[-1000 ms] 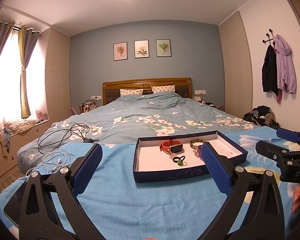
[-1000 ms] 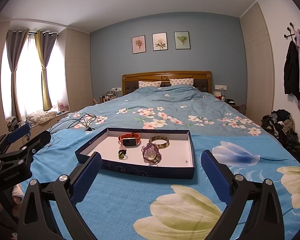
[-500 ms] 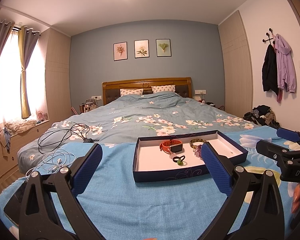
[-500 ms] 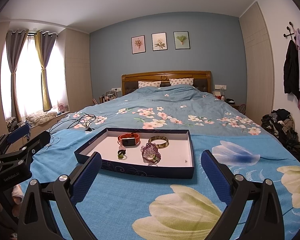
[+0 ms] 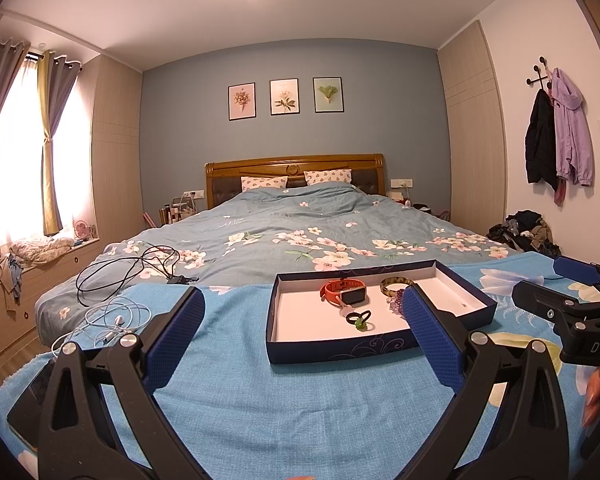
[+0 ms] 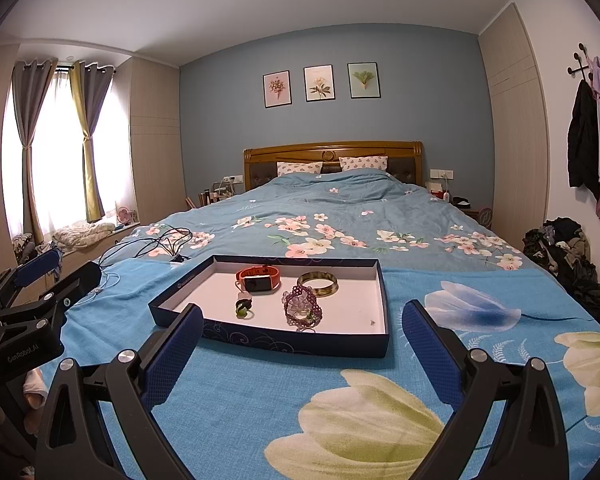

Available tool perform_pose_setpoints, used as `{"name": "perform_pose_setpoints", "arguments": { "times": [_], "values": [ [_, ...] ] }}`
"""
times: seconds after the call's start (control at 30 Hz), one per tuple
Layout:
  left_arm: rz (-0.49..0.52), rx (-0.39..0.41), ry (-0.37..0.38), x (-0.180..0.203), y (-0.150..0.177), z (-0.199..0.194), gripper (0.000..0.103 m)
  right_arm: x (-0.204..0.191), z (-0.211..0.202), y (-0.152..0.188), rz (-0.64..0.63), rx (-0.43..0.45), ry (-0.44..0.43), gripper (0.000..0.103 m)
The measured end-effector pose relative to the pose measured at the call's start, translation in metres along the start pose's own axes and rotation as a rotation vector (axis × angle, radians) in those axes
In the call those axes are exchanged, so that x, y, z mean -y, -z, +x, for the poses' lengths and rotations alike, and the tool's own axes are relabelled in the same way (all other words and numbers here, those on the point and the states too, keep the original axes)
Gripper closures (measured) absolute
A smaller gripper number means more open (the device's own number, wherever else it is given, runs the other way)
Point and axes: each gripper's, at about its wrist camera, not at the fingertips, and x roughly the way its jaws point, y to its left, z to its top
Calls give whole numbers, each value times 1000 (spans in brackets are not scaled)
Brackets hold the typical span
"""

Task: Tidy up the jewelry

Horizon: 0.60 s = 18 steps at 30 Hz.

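A dark blue tray with a white floor lies on the blue bed cover; it also shows in the left wrist view. In it lie an orange-strapped watch, a gold bangle, a purple beaded piece and a small black and green ring. The watch, bangle and ring show in the left wrist view too. My left gripper and right gripper are both open and empty, just short of the tray's near edge.
Black cables and white earphones lie on the bed to the left of the tray. A dark flat device lies at the left corner. The bed stretches back to a wooden headboard. Clothes are piled on the floor at right.
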Motion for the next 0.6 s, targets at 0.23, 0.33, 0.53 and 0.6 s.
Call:
{"name": "perform_pose_setpoints", "arguments": {
  "times": [0.23, 0.33, 0.53, 0.6],
  "values": [
    [2, 12, -23, -3, 3, -3, 6, 2, 1, 0, 1, -2, -1, 7],
    [19, 7, -22, -3, 3, -4, 6, 1, 0, 1, -5, -7, 4, 7],
    [7, -61, -8, -11, 4, 6, 6, 31, 14, 1, -8, -113, 58, 7],
    [1, -98, -3, -17, 4, 13, 6, 43, 20, 0, -3, -150, 82, 7]
  ]
}}
